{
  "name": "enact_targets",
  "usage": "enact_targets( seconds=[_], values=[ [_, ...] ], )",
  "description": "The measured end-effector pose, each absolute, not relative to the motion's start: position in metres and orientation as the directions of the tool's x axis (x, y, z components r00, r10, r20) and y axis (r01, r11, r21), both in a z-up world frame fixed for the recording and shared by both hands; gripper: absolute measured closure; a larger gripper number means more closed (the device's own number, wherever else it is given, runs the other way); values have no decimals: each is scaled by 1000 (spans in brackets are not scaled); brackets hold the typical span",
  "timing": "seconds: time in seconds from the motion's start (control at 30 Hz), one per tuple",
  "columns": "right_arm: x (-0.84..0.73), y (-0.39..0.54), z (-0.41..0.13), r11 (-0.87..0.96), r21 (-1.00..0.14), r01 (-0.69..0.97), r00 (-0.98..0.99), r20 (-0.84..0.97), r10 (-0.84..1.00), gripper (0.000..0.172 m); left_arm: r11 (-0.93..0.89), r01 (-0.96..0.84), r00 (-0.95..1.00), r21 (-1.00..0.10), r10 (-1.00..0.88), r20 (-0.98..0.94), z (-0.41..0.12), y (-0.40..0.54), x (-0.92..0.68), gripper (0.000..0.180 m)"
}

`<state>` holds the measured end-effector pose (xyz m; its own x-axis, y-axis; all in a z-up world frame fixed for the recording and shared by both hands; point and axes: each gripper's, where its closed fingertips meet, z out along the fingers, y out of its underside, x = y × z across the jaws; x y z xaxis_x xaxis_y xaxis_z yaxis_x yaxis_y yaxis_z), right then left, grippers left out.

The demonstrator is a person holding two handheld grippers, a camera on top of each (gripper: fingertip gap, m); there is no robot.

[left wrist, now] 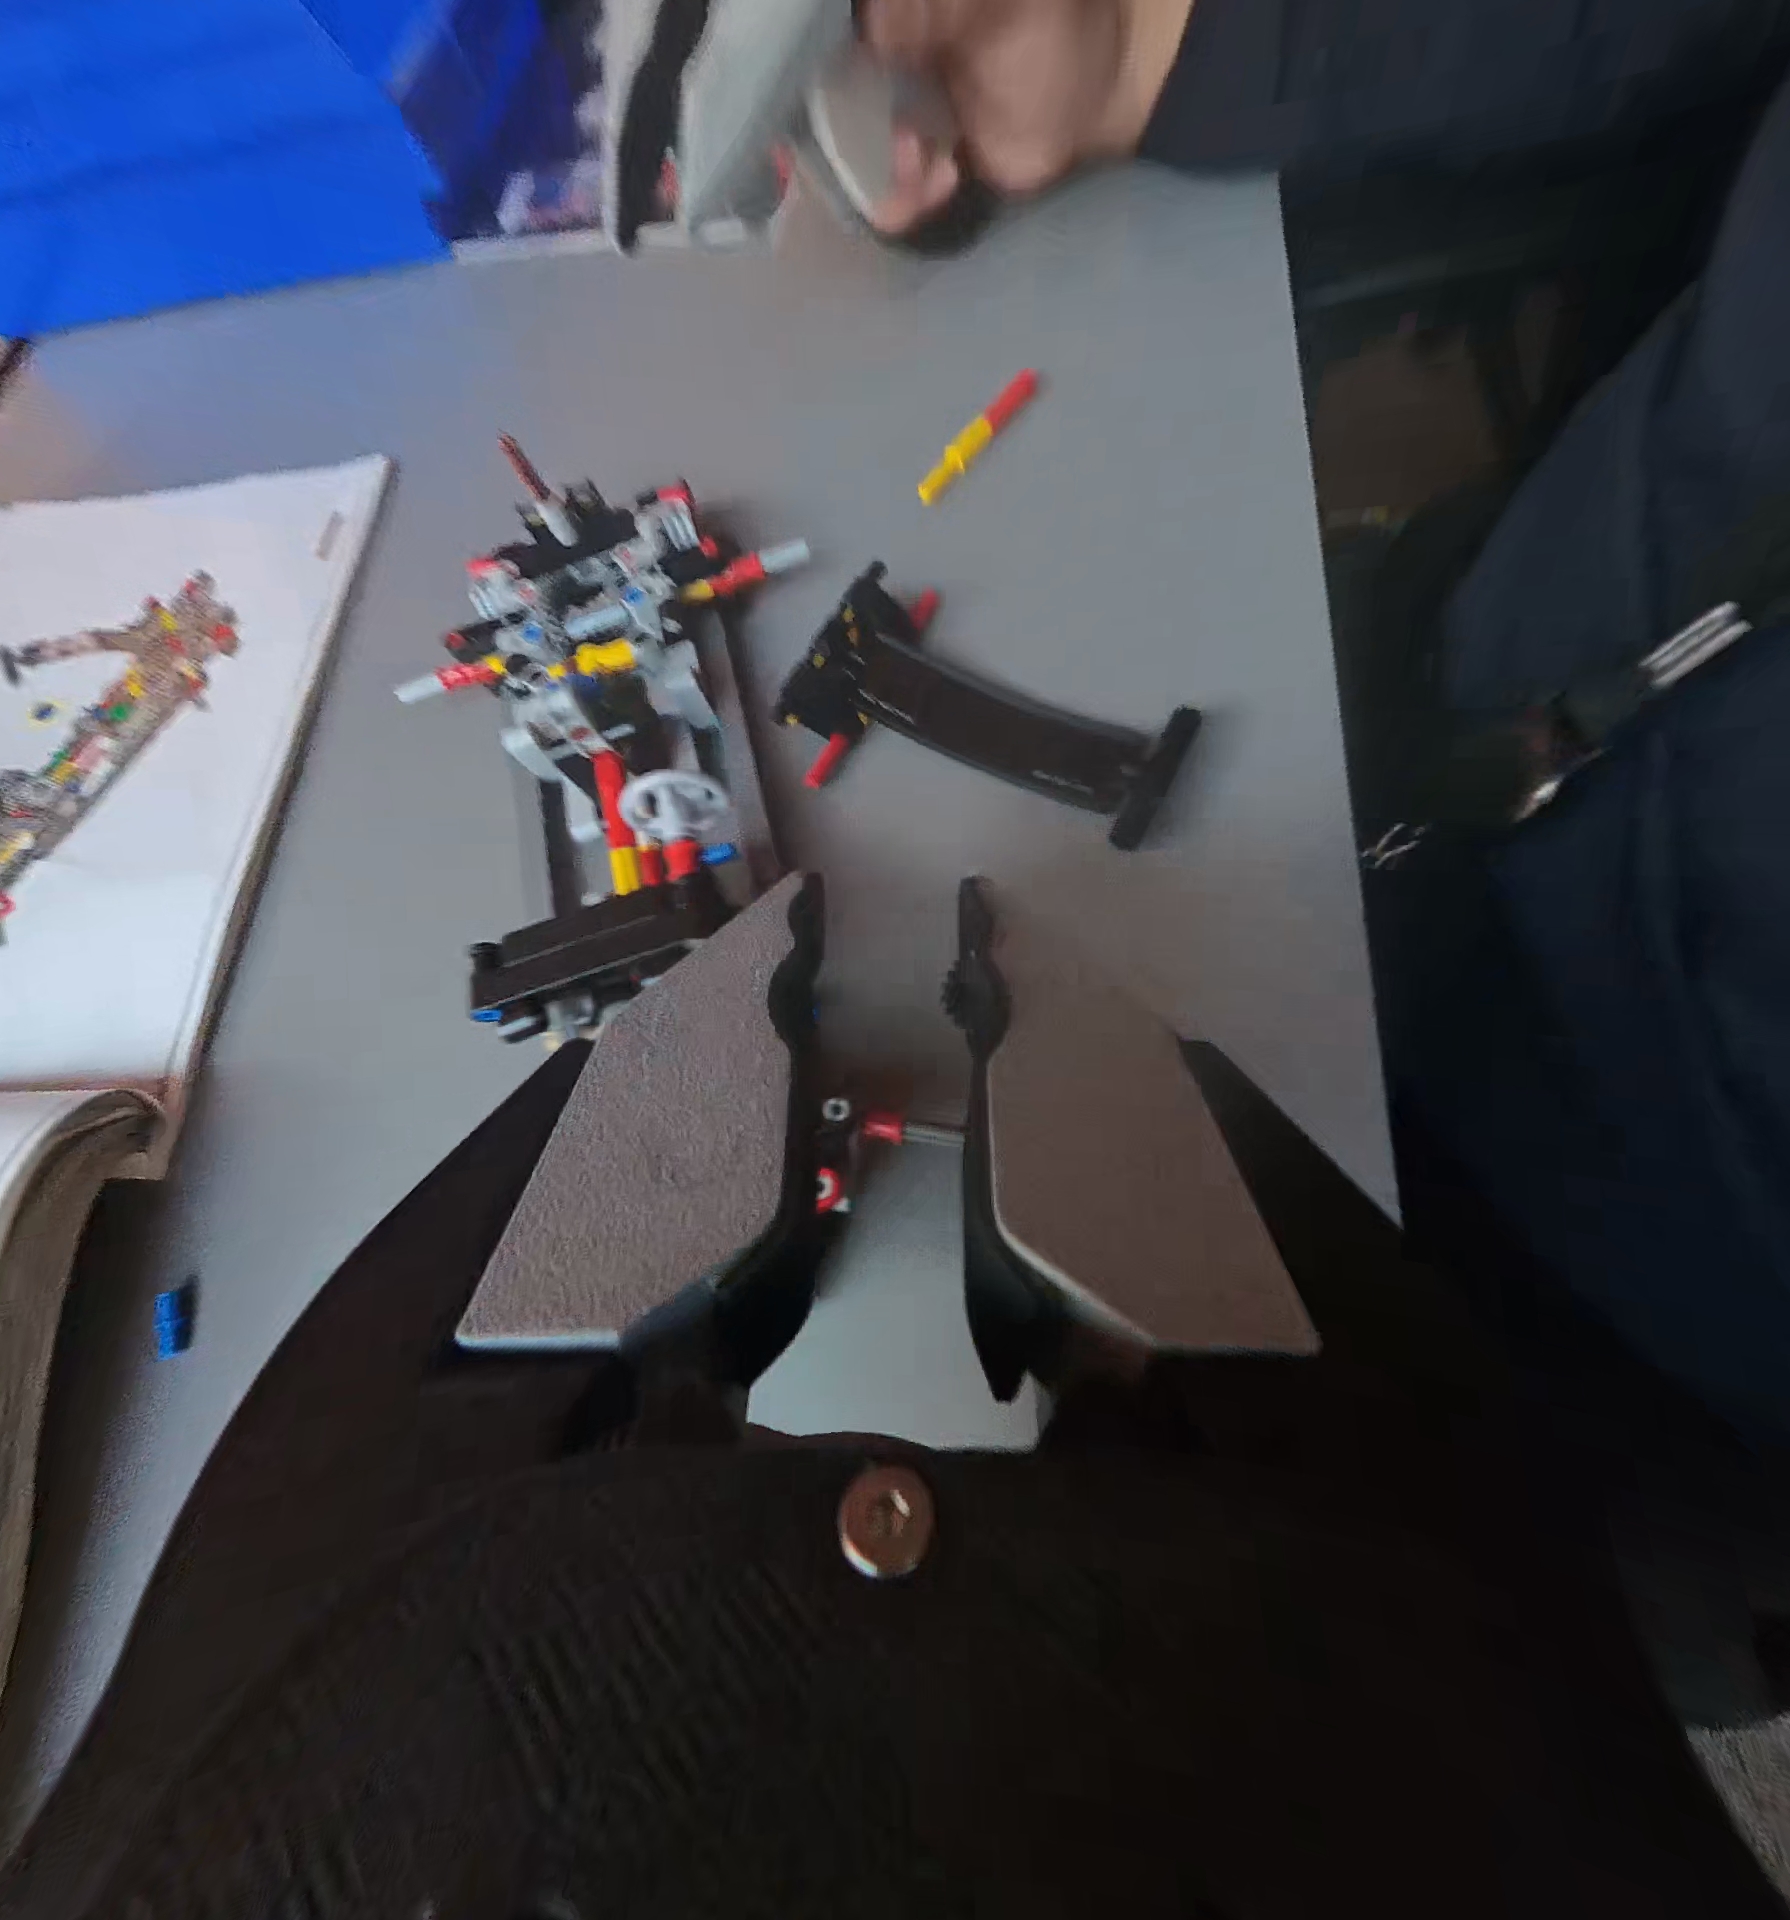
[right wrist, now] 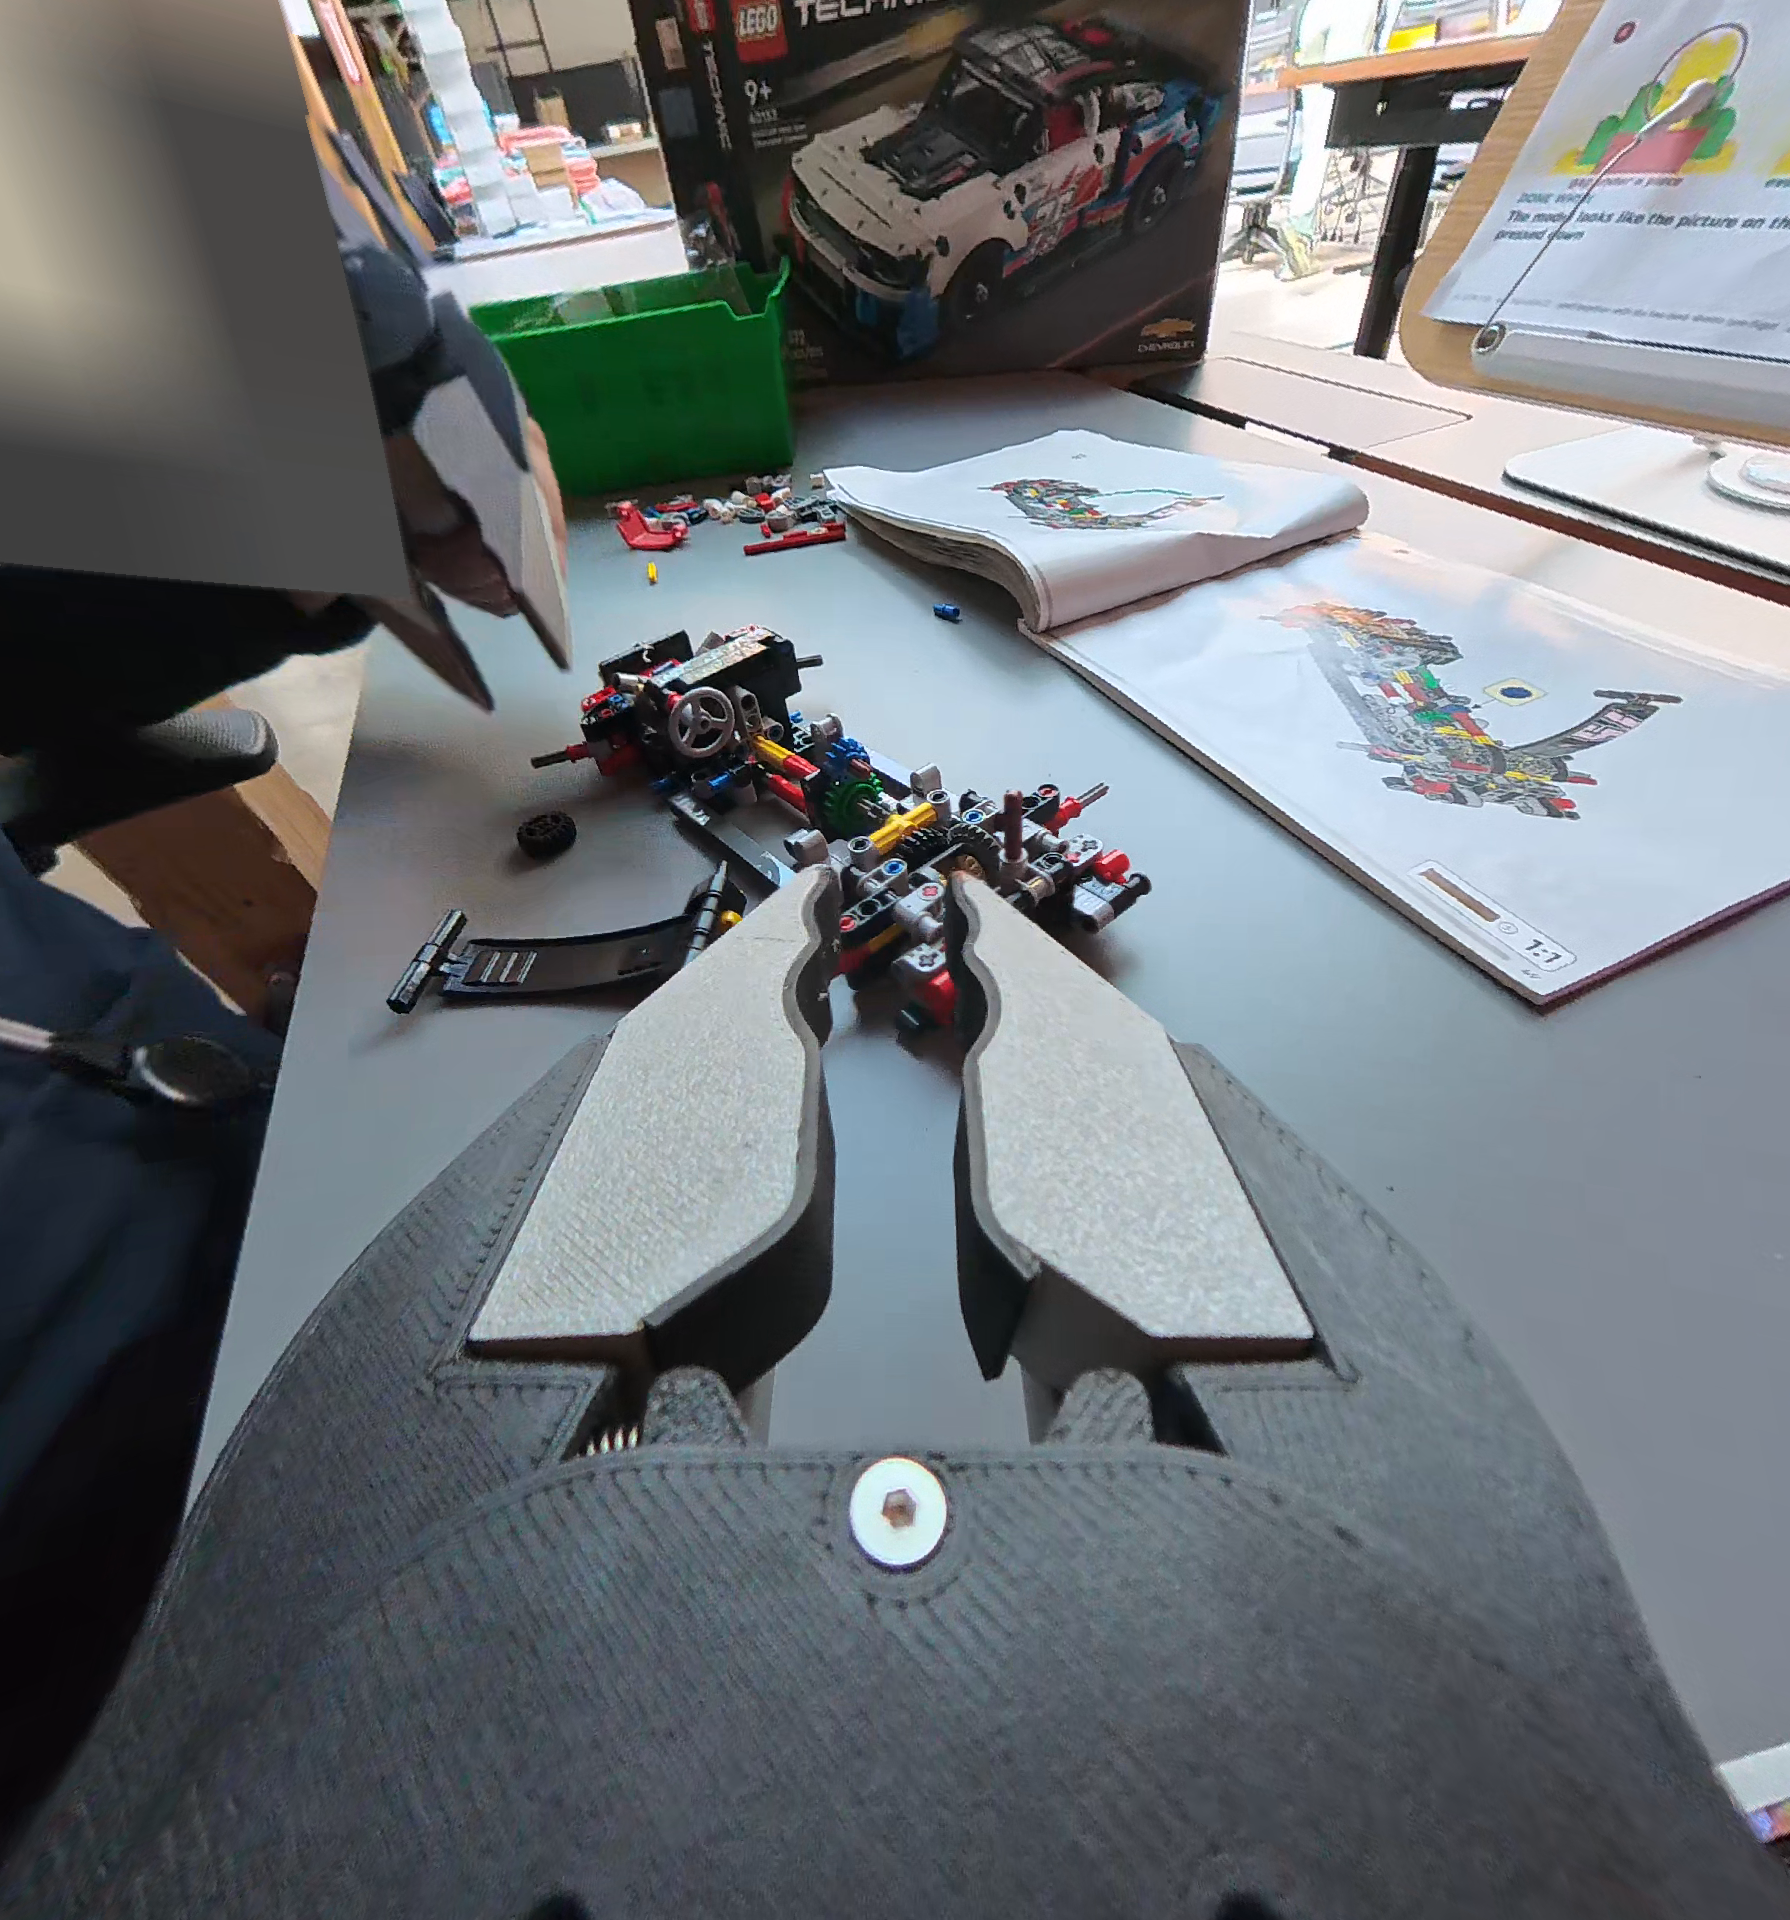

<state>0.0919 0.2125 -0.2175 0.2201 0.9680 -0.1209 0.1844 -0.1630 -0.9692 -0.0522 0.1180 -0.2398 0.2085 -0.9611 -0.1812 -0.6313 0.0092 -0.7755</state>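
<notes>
A partly built brick car chassis with a grey steering wheel lies on the grey table. My left gripper is open above the table beside the chassis's steering-wheel end, with bare table between its tips. The right wrist view shows it raised, with a small black gear on the table below. My right gripper is open, and the other end of the chassis shows in its gap. The left wrist view shows this gripper clear of the chassis. A black curved panel lies alongside.
An open instruction booklet lies beyond the chassis. A green bin, the printed set box and several loose pieces stand at the back. A red-and-yellow axle lies apart. A person in dark clothes sits at the table edge. Left tips to right tips: about 20 cm. The left tips stand about 5 cm off the small black gear.
</notes>
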Motion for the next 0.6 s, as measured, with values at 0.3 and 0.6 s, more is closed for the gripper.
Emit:
enact_targets(
  seconds=[0.3,0.6],
  values=[
    [90,205,-216,-156,-972,176,196,-121,973,155,-54,-763,242,-644,-948,-207,-277,116,-50,156],
    [90,204,-214,-188,-970,157,165,-162,973,155,-105,-778,200,-620,-976,-86,-293,115,-53,173]
  ],
)
